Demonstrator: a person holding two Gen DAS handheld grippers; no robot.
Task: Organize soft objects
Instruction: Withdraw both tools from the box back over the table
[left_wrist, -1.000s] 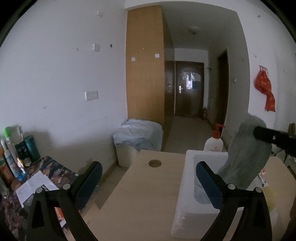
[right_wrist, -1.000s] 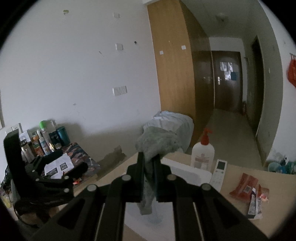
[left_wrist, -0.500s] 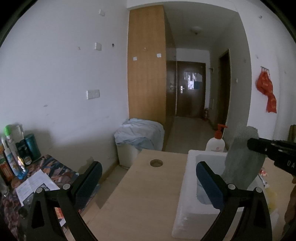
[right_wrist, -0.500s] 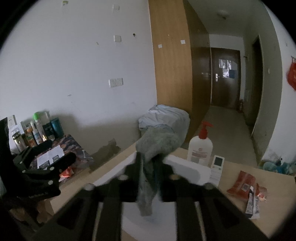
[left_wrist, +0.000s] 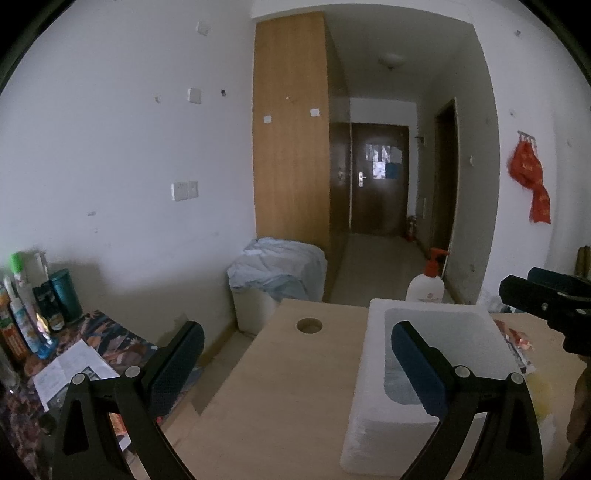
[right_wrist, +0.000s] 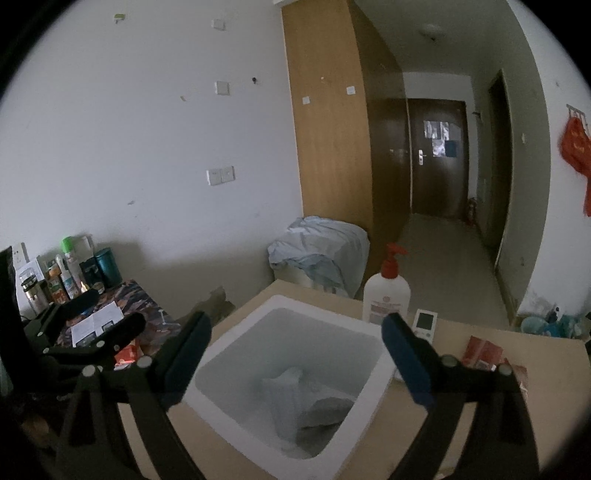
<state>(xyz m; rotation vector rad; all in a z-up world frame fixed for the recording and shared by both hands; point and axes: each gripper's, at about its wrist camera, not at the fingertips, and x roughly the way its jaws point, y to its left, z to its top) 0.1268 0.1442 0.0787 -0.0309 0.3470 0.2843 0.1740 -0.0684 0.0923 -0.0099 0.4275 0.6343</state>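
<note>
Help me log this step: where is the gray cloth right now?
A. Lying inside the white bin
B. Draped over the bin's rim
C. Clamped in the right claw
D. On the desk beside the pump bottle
A: the right wrist view shows the gray cloth lying at the bottom of the white bin, with the right claw open and empty above it.

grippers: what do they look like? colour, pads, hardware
Both match. The left gripper and right gripper have matte black angular linkage arms with round silver pivot screws. Each finger ends in a flat rectangular pad, dark navy blue with a fine textured face. No cables, markings or sleeves visible.
</note>
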